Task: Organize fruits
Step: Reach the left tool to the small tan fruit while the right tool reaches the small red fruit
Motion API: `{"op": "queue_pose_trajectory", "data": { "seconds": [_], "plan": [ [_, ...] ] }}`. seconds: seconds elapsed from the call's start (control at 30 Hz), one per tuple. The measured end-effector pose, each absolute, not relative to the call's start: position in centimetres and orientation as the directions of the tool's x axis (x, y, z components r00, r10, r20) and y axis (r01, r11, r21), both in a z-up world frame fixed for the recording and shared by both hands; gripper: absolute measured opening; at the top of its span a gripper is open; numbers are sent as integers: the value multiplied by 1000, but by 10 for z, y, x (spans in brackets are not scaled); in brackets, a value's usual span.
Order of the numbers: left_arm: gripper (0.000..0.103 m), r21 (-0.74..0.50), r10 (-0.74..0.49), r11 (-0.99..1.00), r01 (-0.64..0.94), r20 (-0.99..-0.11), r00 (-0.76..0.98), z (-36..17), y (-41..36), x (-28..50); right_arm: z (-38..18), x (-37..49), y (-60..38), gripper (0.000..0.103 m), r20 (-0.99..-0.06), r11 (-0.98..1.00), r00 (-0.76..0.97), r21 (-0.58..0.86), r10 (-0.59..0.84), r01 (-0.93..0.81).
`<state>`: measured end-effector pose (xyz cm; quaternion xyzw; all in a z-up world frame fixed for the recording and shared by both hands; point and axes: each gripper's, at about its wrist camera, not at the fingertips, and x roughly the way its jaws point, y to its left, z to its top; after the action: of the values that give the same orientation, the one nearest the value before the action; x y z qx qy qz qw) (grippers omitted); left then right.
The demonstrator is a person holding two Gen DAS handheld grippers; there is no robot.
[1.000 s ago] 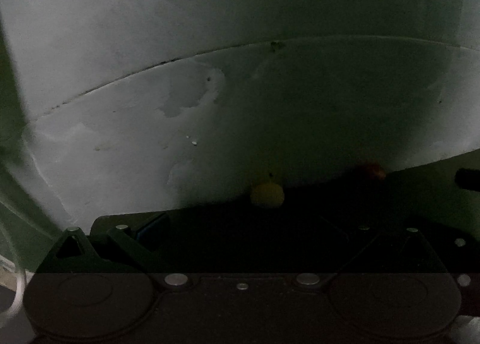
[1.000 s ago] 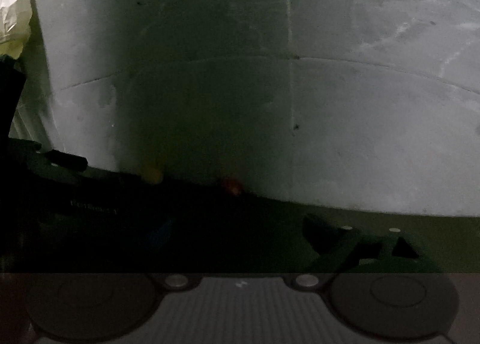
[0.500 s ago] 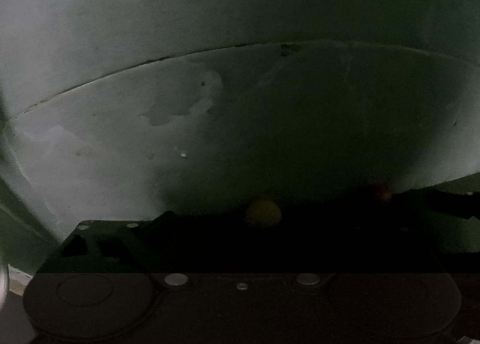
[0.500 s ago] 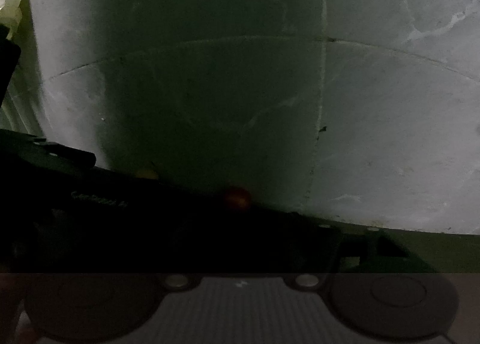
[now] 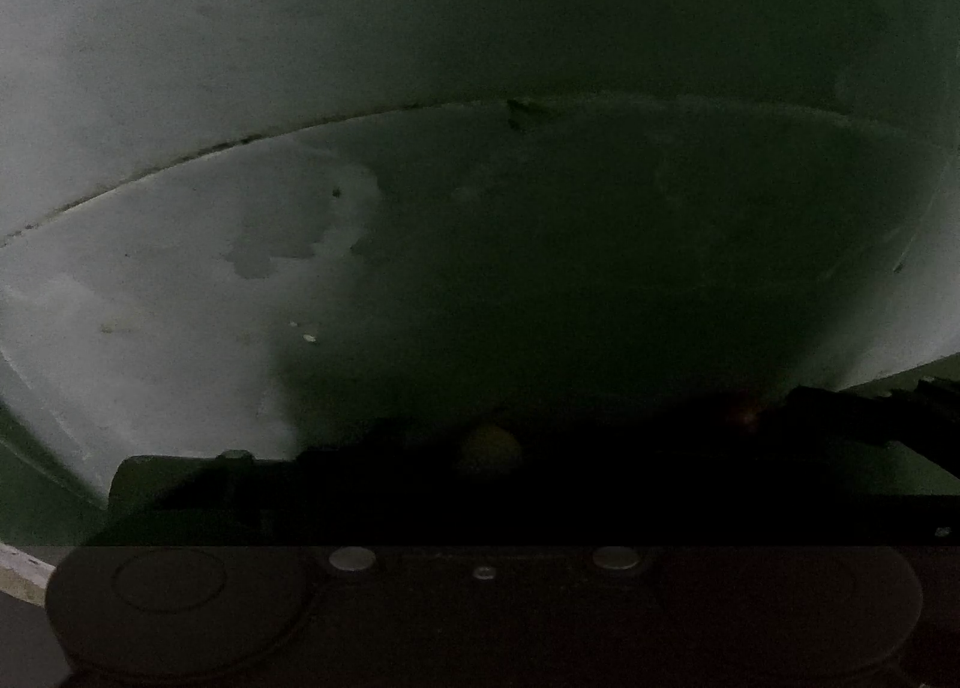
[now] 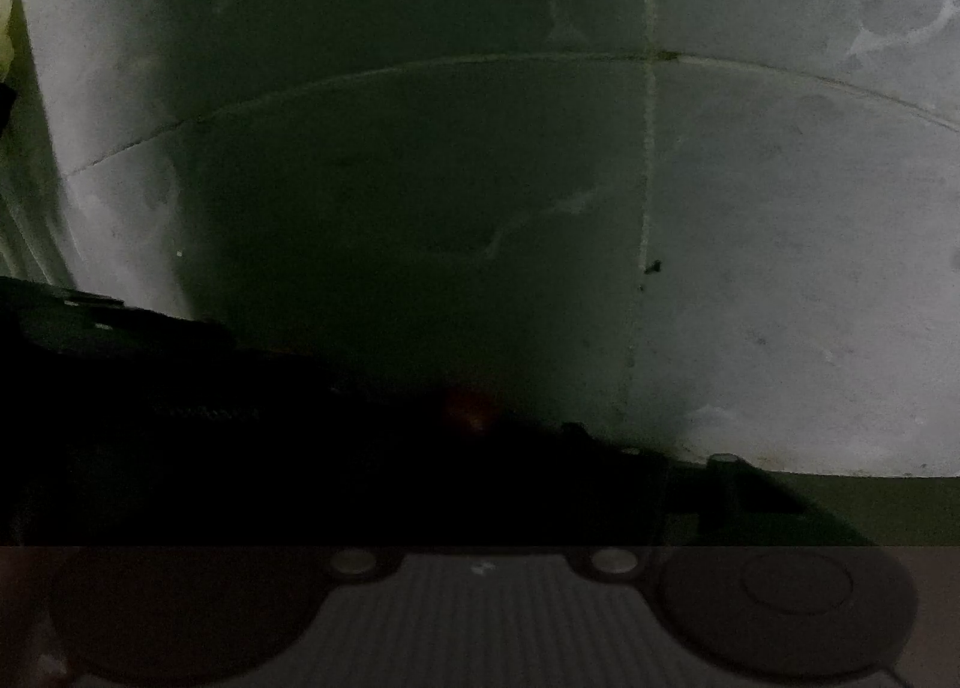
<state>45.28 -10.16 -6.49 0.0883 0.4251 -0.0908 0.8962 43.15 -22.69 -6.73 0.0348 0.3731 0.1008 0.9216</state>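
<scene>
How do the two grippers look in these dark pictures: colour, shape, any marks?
Both are black or very dark. The left gripper has a flat base with two round discs and silver studs. The right gripper has the same discs and a ribbed grey panel; its fingers are lost in shadow.

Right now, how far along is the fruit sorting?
Nothing looks done: no sorted group or container shows in either view. In hand: the left tool points at a yellow fruit, the right tool at a red fruit, but shadow hides whether either grips. An orange-red spot shows right of the yellow one. All placing is left.
</scene>
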Motion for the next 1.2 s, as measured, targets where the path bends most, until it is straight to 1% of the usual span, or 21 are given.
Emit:
{"op": "queue_pose_trajectory", "data": {
  "seconds": [0.17,0.33,0.4,0.43,0.5,0.6,1.0,1.2],
  "plan": [
    [51,70,-93,969,235,-782,616,-64,-95,453,-66,436,-223,44,-672,974,705,152,226,-167],
    [48,54,-108,969,241,-787,608,-64,-92,455,-70,438,-222,39,-673,973,703,160,229,-164],
    [40,42,-114,970,238,-790,603,-64,-90,456,-70,438,-223,35,-677,974,699,163,228,-160],
    [39,40,-114,971,236,-791,601,-65,-89,456,-70,438,-223,35,-679,974,698,164,228,-158],
    [32,33,-119,971,236,-791,600,-64,-87,458,-71,438,-223,32,-678,974,699,167,228,-155],
    [32,19,-129,972,234,-791,599,-63,-83,458,-71,436,-225,27,-673,970,699,182,241,-159],
    [31,4,-145,969,247,-799,583,-65,-79,446,-73,427,-217,27,-674,969,699,209,239,-130],
    [31,-13,-162,967,255,-804,573,-58,-75,437,-71,415,-215,27,-676,969,697,214,237,-122]
  ]
}}
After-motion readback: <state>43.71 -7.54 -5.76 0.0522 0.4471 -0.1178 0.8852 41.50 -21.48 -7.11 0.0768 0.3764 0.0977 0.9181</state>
